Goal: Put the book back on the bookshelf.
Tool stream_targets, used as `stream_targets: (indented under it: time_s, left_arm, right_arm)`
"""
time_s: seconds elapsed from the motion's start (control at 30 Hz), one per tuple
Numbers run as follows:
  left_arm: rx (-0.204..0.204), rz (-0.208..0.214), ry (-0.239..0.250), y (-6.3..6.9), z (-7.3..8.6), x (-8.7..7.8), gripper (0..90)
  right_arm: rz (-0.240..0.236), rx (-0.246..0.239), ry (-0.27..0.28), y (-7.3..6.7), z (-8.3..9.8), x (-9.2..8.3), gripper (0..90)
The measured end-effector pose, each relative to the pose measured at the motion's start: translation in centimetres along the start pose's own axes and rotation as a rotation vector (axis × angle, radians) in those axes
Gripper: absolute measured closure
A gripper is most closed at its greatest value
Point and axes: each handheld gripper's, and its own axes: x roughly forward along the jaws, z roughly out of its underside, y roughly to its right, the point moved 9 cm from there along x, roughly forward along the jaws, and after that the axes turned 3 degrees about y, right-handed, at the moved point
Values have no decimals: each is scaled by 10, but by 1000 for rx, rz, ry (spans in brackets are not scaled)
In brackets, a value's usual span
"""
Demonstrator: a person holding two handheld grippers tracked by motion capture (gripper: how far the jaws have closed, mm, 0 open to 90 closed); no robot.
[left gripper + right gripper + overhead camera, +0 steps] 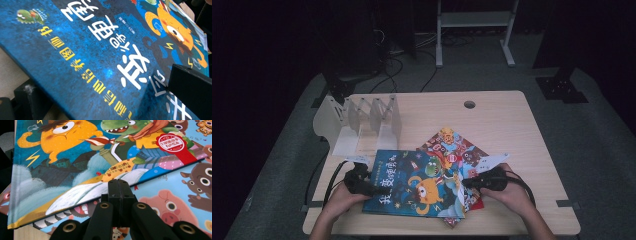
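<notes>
Glossy blue hardcover picture book (414,184) lies flat, long axis across the wooden surface (512,120). Left gripper (371,189) fingers pinching its edge; right gripper (119,185) fingers pressed together, empty.

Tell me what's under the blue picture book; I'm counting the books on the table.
Under the blue picture book lies a second book with cartoon animals on a light blue and red cover, sticking out at the right. Its covered part, and anything beneath, stays hidden.

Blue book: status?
Left gripper jaws astride the blue book edge. Right gripper shut at its right edge, holding nothing. Red book underneath; rack behind.
</notes>
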Motion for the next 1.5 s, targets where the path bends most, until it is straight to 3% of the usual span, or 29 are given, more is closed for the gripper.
stream_targets:
  time_s: [0.13,0.27,0.37,0.77,1.1,1.33,1.5]
  left_arm:
    - [-2,-5,-16,-1,0,-4,0]
    - [-6,-15,0,-2,-2,-7,0]
    - [-22,4,22,1,-6,-11,0]
    - [5,2,63,13,-25,-33,0]
    - [52,-1,107,29,-40,-48,38]
    - [53,3,108,35,-49,-55,61]
    - [81,-2,105,43,-57,-62,68]
  right_arm:
    - [0,-7,-6,-2,-2,3,892]
    - [-7,-8,-6,-4,-4,5,892]
    - [-8,-7,-9,-4,-5,6,892]
    - [-22,4,-3,-8,-8,11,890]
    - [-18,-1,-2,-9,-9,11,888]
    - [-16,-10,-3,-9,-9,11,887]
    - [-32,-15,-4,-12,-9,12,879]
